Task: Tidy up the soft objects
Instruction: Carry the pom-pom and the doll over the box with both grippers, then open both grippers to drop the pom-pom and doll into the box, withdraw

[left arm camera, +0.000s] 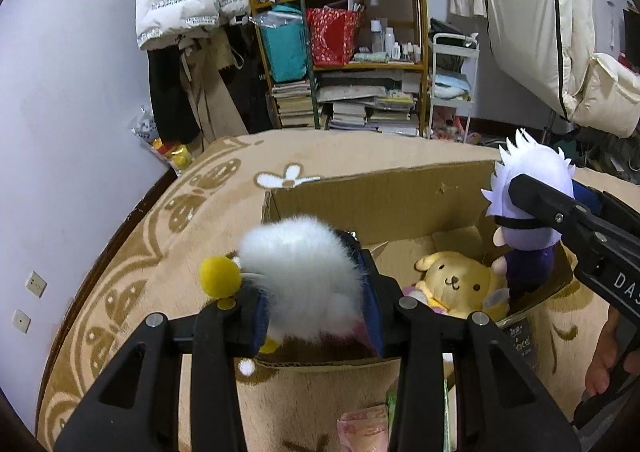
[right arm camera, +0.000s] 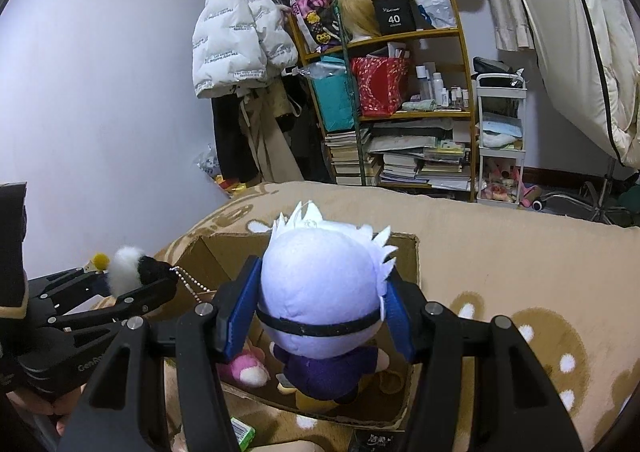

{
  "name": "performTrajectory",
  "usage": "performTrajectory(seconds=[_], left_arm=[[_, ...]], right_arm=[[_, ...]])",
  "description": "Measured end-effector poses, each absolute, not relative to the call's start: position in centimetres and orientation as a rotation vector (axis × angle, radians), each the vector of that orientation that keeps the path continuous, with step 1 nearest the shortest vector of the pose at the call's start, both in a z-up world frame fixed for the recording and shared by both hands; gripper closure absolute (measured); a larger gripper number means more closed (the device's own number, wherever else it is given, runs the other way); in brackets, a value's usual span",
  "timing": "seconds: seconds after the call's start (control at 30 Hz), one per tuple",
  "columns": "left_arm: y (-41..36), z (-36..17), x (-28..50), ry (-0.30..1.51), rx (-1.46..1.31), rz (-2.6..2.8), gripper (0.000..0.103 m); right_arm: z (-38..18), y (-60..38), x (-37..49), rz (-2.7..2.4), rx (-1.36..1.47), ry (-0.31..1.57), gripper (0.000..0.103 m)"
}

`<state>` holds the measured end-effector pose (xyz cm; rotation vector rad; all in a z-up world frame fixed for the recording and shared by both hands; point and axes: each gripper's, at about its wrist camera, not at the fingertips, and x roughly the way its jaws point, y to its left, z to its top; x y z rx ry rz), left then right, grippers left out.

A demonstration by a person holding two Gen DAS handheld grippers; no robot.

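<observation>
The left gripper [left arm camera: 316,312] is clamping a fluffy white plush [left arm camera: 304,276] above the cardboard box [left arm camera: 380,200]; the right gripper [right arm camera: 316,316] is gripping a white-haired doll [right arm camera: 320,292] over the box, above a yellow dog plush [left arm camera: 460,284].

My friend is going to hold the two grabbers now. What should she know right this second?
Left tool: shut on the fluffy white toy, held over the near left part of the box.
Right tool: shut on the white-haired doll by its head, held over the box's right side.
Already in the box: the yellow dog plush and a pink plush.
Done: two toys are packed, two more are picked up.
Left: lower both held toys into the box and let go, probably one at a time so the tools do not bump.
</observation>
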<state>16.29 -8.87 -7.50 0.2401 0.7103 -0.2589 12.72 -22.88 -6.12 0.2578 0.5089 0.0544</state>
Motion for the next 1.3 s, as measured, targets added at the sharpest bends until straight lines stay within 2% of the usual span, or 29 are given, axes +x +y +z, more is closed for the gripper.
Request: performTrajectory(seconds=[0.87, 1.3], left_arm=[[-9.3, -9.8, 16.9, 0.82, 0.301, -0.21, 0.062], [-8.5, -8.7, 16.3, 0.811, 0.286, -0.174, 0.047]], right_arm=[[-8.4, -23.0, 13.5, 0.058, 0.254, 0.611, 0.04], [-7.9, -22.1, 12.5, 0.088, 0.236, 0.613, 0.039]])
